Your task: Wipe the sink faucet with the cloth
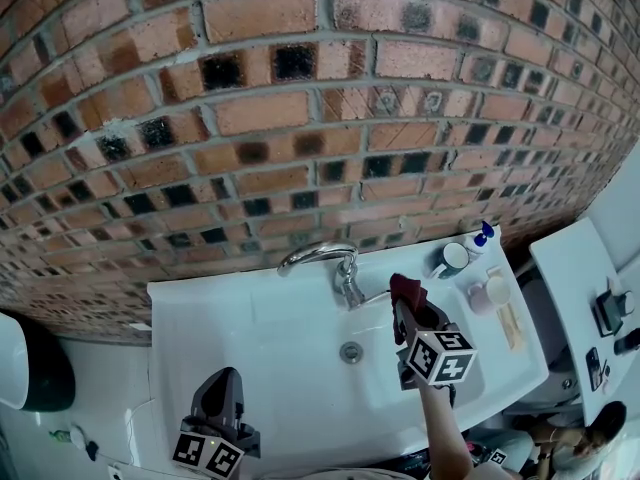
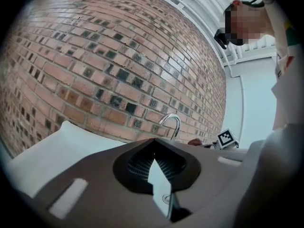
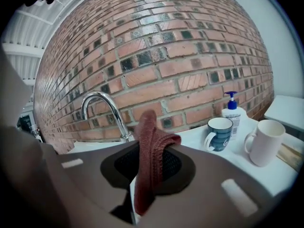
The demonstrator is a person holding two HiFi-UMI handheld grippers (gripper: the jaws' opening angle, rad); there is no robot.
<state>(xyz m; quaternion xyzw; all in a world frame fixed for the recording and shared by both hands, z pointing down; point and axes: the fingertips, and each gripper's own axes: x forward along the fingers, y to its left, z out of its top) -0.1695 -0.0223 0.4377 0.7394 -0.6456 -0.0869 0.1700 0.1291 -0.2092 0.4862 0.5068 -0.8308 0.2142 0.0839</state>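
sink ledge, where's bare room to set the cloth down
Free: the sink ledge left of the faucet, along the brick wall, and the basin around the drain. Crowded: right of the faucet, with the blue mug, soap bottle and pale mug.

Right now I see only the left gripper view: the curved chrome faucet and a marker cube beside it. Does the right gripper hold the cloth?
Observer: Yes, the right gripper is shut on the dark red knitted cloth, which lies folded over its jaws.
Operator: Is it touching the faucet?
Observer: The head view shows the cloth close to the right of the base of the curved chrome faucet; contact I cannot tell.
Operator: What stands further right?
Observer: A dark blue ceramic mug, a white pump bottle and a pale mug.
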